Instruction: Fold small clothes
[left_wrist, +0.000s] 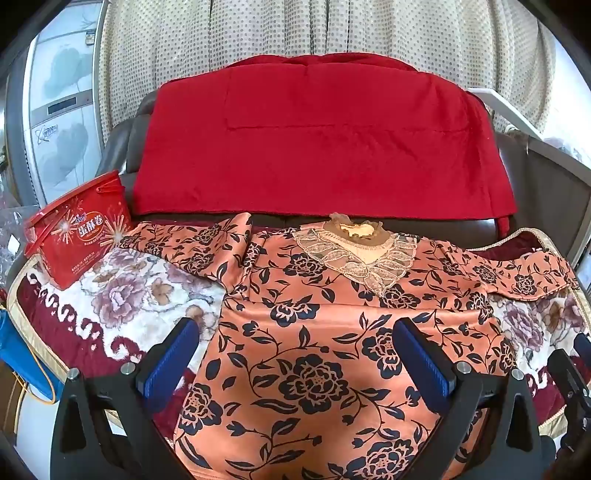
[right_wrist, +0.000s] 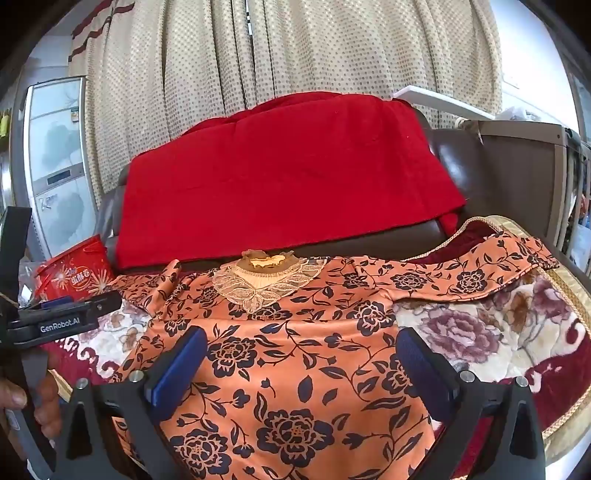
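Note:
An orange top with dark floral print (left_wrist: 314, 332) lies spread flat on a flowered blanket (left_wrist: 122, 295), lace collar (left_wrist: 354, 254) at the far side and both sleeves stretched out sideways. It also shows in the right wrist view (right_wrist: 295, 369). My left gripper (left_wrist: 295, 354) is open and hovers over the top's lower left part. My right gripper (right_wrist: 303, 365) is open and hovers over its lower middle. Neither holds cloth. The left gripper's body (right_wrist: 62, 317) shows at the left of the right wrist view.
A red tin (left_wrist: 77, 229) stands on the blanket's far left corner. A red blanket (left_wrist: 321, 147) drapes the dark sofa back (right_wrist: 465, 162) behind. Dotted curtains (left_wrist: 295, 29) hang beyond. A blue bag (left_wrist: 22, 362) sits at the left edge.

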